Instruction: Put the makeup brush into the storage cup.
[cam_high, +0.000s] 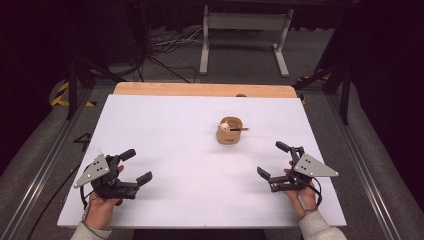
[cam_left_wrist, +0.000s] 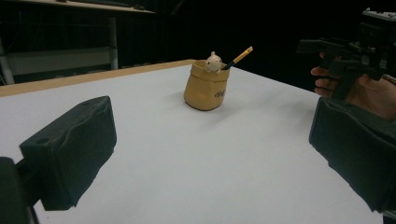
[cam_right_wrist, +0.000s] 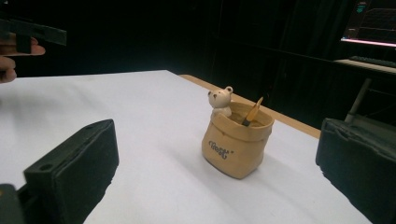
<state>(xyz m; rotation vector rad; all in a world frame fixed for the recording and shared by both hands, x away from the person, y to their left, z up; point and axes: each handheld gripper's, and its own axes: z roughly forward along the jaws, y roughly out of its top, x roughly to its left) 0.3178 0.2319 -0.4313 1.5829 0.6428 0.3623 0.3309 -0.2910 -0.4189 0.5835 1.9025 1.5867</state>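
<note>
Inside the tan pot leans a pencil beside a bear figure.

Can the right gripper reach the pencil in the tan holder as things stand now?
Probably yes. The right gripper is open, and bare table lies between it and the pencil, which sticks out of the tan holder beside the small bear.

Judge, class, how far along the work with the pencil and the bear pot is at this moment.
Done: the pencil stands tilted inside the tan bear pot, which sits upright on the white table. In hand: nothing; the left gripper and right gripper both sit open, apart from the pot. Left: probably any handling of the pot or pencil, since neither is touched.
</note>
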